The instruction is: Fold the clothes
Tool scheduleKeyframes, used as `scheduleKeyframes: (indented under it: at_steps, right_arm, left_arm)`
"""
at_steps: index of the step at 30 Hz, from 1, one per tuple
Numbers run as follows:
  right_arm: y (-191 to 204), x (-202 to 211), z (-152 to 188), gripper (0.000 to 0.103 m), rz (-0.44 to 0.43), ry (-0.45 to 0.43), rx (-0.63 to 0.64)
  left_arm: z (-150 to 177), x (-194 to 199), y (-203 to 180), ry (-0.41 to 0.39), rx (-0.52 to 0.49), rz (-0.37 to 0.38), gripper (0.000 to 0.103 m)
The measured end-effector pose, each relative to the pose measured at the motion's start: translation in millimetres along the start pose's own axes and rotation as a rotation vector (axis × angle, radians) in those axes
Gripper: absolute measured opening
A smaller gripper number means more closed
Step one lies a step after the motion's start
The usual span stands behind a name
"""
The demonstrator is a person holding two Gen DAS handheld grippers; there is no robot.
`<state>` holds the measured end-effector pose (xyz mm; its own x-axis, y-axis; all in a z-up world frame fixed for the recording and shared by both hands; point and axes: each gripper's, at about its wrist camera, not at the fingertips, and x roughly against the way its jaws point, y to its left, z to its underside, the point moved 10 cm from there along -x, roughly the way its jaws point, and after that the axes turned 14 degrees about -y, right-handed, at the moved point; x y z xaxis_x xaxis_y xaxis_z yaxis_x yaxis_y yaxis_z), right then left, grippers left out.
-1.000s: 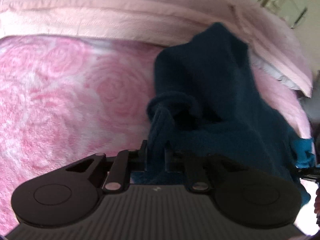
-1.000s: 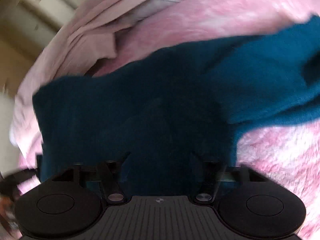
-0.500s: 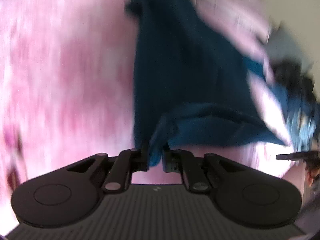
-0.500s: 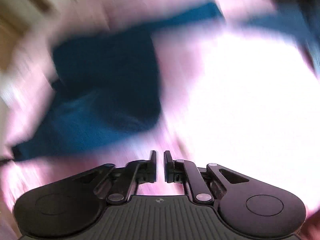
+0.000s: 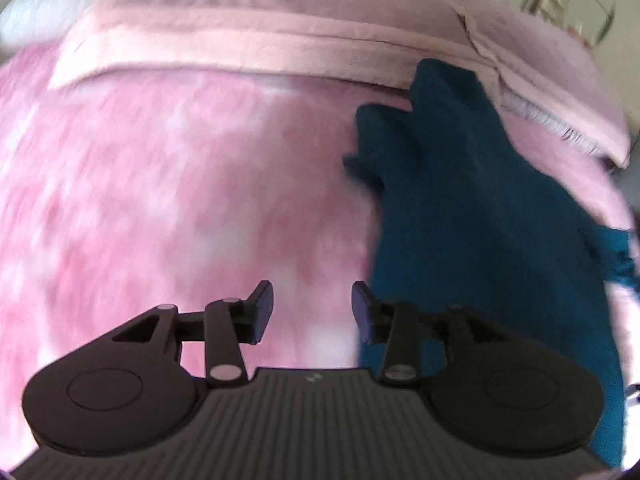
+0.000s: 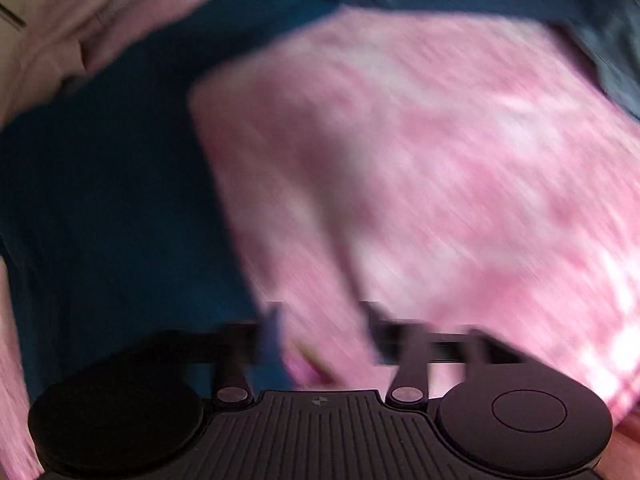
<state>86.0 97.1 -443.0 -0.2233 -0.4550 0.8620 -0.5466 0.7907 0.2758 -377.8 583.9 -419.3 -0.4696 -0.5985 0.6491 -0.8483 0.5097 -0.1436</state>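
Observation:
A dark teal garment point(image 5: 472, 208) lies spread on the pink rose-patterned blanket point(image 5: 180, 200), filling the right side of the left wrist view. My left gripper point(image 5: 312, 304) hangs just left of the garment's edge; its jaws are opening and only blanket shows between them. In the blurred right wrist view the same garment point(image 6: 112, 184) covers the left side and runs along the top. My right gripper point(image 6: 324, 320) is over the blanket point(image 6: 440, 168) beside the garment's edge, its jaws opening with nothing between them.
A pale pink folded quilt point(image 5: 280, 28) lies along the far side of the blanket. A grey-blue cloth point(image 6: 612, 52) shows at the top right of the right wrist view. Room furniture point(image 5: 576, 4) stands beyond the bed.
Both grippers held the teal garment a second ago; both have since let go and their jaws stand apart. The garment now lies on the blanket and both hands have shifted off to its sides.

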Motion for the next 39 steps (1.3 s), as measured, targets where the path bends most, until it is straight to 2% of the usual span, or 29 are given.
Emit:
scheduleKeyframes:
  at_steps: [3, 5, 7, 10, 13, 14, 15, 16, 19, 21, 22, 23, 24, 25, 26, 27, 29, 31, 33, 36, 37, 38, 39]
  right_arm:
    - [30, -14, -21, 0.066, -0.068, -0.028, 0.004]
    - [40, -22, -24, 0.066, -0.072, -0.024, 0.021]
    - [43, -44, -31, 0.066, -0.063, -0.017, 0.022]
    - [50, -59, -32, 0.067, -0.045, -0.030, 0.007]
    - [59, -71, -32, 0.075, -0.032, -0.044, -0.008]
    - [63, -74, -32, 0.078, -0.029, -0.046, -0.009]
    - [65, -76, -31, 0.079, -0.021, -0.046, -0.001]
    - [69, -80, -32, 0.082, -0.012, -0.045, 0.013]
    - [81, -90, -32, 0.089, 0.020, -0.031, 0.068]
    - [86, -95, -32, 0.091, 0.038, -0.014, 0.101]
    - [88, -98, -32, 0.091, 0.045, -0.007, 0.115]
    - [89, -99, -33, 0.092, 0.048, -0.003, 0.121]
    - [90, -100, -33, 0.092, 0.049, 0.001, 0.120]
    - [90, -101, -33, 0.093, 0.051, 0.005, 0.116]
    - [91, -102, -33, 0.095, 0.054, 0.008, 0.113]
    - [92, -104, -33, 0.095, 0.058, 0.011, 0.111]
    - [93, -106, -32, 0.098, 0.067, 0.015, 0.107]
    - [95, -108, -32, 0.099, 0.077, 0.017, 0.105]
    - [97, -109, -31, 0.101, 0.083, 0.017, 0.107]
    - [100, -110, -30, 0.102, 0.081, 0.019, 0.115]
    - [100, -110, -29, 0.102, 0.076, 0.017, 0.116]
    - [101, -110, -29, 0.102, 0.071, 0.015, 0.117]
    - [102, -111, -28, 0.102, 0.067, 0.011, 0.122]
  left_arm:
    - [-11, -50, -16, 0.006, -0.218, 0.014, 0.038]
    - [-14, -79, -28, 0.013, -0.358, 0.037, 0.038]
    - [-16, -102, -34, 0.023, -0.367, 0.074, 0.038]
    - [-20, -128, -34, -0.006, -0.234, 0.110, 0.039]
    - [-36, -149, -38, -0.044, -0.010, 0.138, 0.039]
    - [-37, -150, -40, -0.047, 0.031, 0.162, 0.037]
    - [-38, -151, -43, -0.050, 0.070, 0.188, 0.010]
    - [-39, -151, -45, -0.053, 0.109, 0.213, 0.008]
    - [-53, -130, -57, -0.119, -0.171, 0.125, 0.005]
    - [-82, -94, -64, -0.233, -0.432, 0.015, 0.005]
    - [-101, -71, -67, -0.301, -0.577, -0.053, 0.001]
    - [-120, -48, -67, -0.383, -0.697, -0.137, 0.001]
    - [-142, -19, -63, -0.490, -0.860, -0.287, 0.001]
    - [-158, 0, -58, -0.549, -0.971, -0.389, 0.001]
    - [-170, 13, -51, -0.578, -1.037, -0.470, 0.001]
    - [-178, 22, -35, -0.562, -1.036, -0.534, 0.001]
    - [-166, 11, 1, -0.385, -0.882, -0.493, 0.007]
    - [-125, -16, 23, -0.198, -0.681, -0.360, 0.028]
    - [-73, -42, 33, -0.047, -0.478, -0.202, 0.033]
    - [-13, -74, 22, 0.075, -0.347, -0.079, 0.033]
    - [-3, -81, 20, 0.086, -0.302, -0.072, 0.033]
    - [-3, -83, 21, 0.065, -0.218, -0.068, 0.033]
    - [-3, -85, 23, 0.041, -0.131, -0.064, 0.042]
